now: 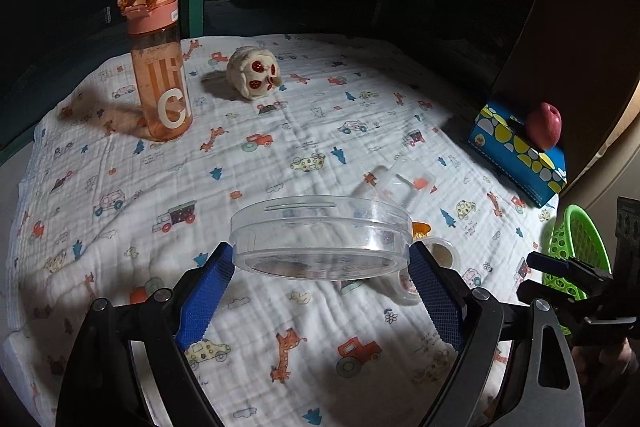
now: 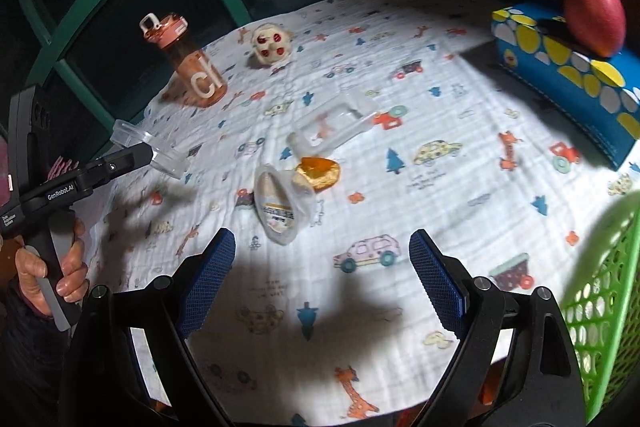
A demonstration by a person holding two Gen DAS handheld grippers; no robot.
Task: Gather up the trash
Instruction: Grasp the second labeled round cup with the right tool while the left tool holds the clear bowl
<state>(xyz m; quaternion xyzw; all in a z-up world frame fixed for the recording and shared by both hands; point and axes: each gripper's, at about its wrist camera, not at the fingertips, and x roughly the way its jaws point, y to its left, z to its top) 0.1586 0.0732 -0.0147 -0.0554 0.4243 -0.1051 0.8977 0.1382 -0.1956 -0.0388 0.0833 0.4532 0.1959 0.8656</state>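
Lid (image 1: 320,239) sits clamped in left tool (image 1: 322,259); right tool (image 2: 322,259) gapes above bare cloth (image 2: 460,187).

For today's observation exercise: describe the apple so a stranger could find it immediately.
Start at the printed cloth over the table and go to the blue box with yellow and white dots. The apple rests on top: the only red, round fruit there.

clear round lid (image 1: 320,239), level, above cloth
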